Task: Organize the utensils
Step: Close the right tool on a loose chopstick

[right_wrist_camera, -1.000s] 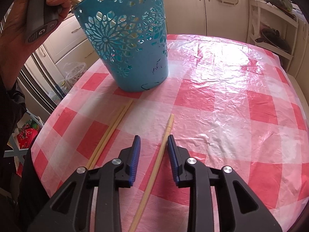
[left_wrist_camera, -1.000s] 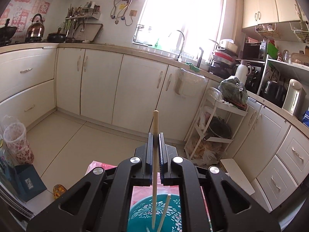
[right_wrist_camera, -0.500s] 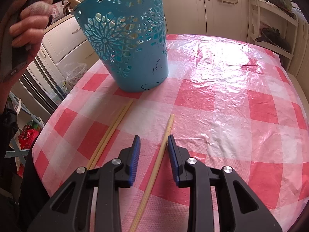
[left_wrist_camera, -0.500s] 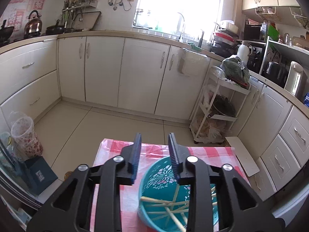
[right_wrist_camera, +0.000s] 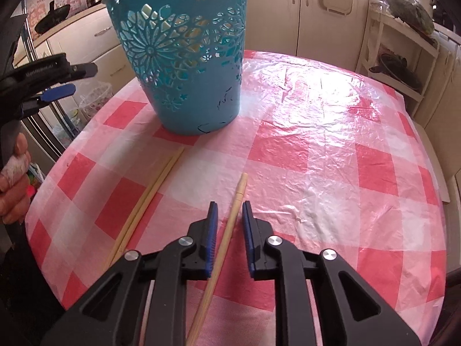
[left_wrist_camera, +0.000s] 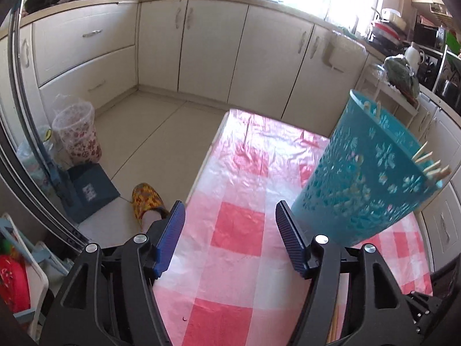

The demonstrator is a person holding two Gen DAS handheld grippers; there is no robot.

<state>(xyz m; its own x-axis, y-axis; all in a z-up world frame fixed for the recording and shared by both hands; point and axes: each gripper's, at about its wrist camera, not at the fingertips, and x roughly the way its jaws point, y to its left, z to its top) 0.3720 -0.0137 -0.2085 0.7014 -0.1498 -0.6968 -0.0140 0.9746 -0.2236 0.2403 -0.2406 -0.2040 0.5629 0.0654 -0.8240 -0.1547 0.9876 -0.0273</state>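
A teal cut-out basket stands on the pink checked table, with several chopsticks poking over its rim. My left gripper hovers over the table just left of the basket; its jaws are opening with nothing between them. It also shows at the left edge of the right wrist view as the left gripper. A single chopstick lies between the pads of my right gripper, whose jaws are closing, a small gap still showing. A pair of chopsticks lies to its left.
The table's left edge drops to a tiled floor with a foot in a yellow slipper, a blue box and a floral bin. A white rack and cream cabinets stand beyond the table.
The left gripper let its chopstick drop into the basket, opened wide and sank to the basket's left side. The right jaws narrowed around the single chopstick.
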